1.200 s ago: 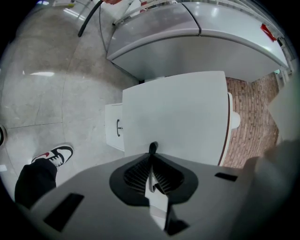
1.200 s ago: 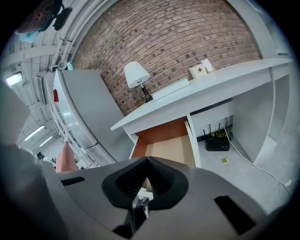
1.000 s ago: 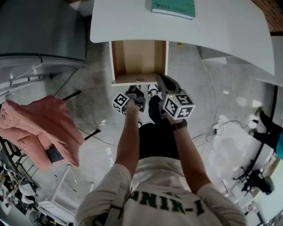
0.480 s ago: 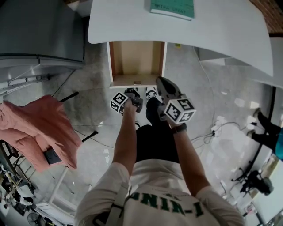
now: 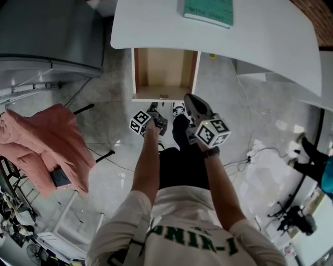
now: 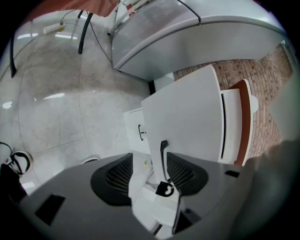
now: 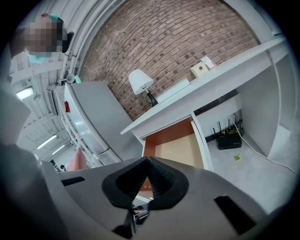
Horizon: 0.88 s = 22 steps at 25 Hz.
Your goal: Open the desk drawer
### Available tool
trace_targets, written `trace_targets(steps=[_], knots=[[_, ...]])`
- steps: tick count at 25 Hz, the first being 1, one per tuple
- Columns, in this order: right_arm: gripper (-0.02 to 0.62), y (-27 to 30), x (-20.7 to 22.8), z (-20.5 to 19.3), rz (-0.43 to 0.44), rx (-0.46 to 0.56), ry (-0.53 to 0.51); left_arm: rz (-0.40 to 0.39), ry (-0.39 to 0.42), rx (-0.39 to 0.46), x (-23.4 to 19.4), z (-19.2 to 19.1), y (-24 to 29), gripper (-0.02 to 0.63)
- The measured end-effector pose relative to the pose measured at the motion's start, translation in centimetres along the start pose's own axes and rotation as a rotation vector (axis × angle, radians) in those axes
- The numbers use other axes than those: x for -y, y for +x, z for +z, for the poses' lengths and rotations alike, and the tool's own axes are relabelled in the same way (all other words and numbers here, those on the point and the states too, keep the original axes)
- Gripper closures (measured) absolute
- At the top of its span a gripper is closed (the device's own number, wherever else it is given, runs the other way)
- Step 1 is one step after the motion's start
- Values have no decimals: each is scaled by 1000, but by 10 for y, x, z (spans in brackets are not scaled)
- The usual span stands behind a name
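The white desk (image 5: 270, 36) has its drawer (image 5: 165, 70) pulled out, with a wooden, empty inside. My left gripper (image 5: 155, 109) hangs just in front of the drawer's front panel (image 6: 187, 117). Its jaws have just been opening and now stand open. The black handle (image 6: 162, 157) is between them, and the pads do not press on it. My right gripper (image 5: 189, 99) floats to the right of the drawer front, shut with nothing in it. In the right gripper view (image 7: 146, 161) the open drawer (image 7: 180, 147) lies straight ahead.
A green book (image 5: 208, 9) lies on the desk top. A grey cabinet (image 5: 47, 31) stands at the left, and a pink cloth (image 5: 47, 148) hangs over a chair. Cables and a router (image 7: 229, 140) lie on the floor under the desk. A lamp (image 7: 139, 82) stands on the desk.
The drawer stays pulled out throughout. The left gripper has shifted a little to the left in front of the drawer panel. The right gripper has hardly moved.
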State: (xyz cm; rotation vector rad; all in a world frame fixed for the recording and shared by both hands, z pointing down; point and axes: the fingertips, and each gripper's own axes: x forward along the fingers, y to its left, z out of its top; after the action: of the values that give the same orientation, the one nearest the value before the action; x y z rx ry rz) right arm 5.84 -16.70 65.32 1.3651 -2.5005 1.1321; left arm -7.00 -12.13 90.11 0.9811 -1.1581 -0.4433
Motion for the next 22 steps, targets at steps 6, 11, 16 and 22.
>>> trace_targets(steps=[6, 11, 16, 22], knots=[[594, -10, 1, -4, -72, -26, 40, 70, 91, -20, 10, 9, -70, 396], [594, -23, -23, 15, -103, -48, -18, 69, 325, -12, 72, 38, -139, 396], [594, -44, -65, 50, -121, -45, -137, -14, 550, 19, 173, 55, -187, 399], [594, -79, -128, 109, -129, 45, -324, -199, 793, 96, 309, 56, -241, 441]])
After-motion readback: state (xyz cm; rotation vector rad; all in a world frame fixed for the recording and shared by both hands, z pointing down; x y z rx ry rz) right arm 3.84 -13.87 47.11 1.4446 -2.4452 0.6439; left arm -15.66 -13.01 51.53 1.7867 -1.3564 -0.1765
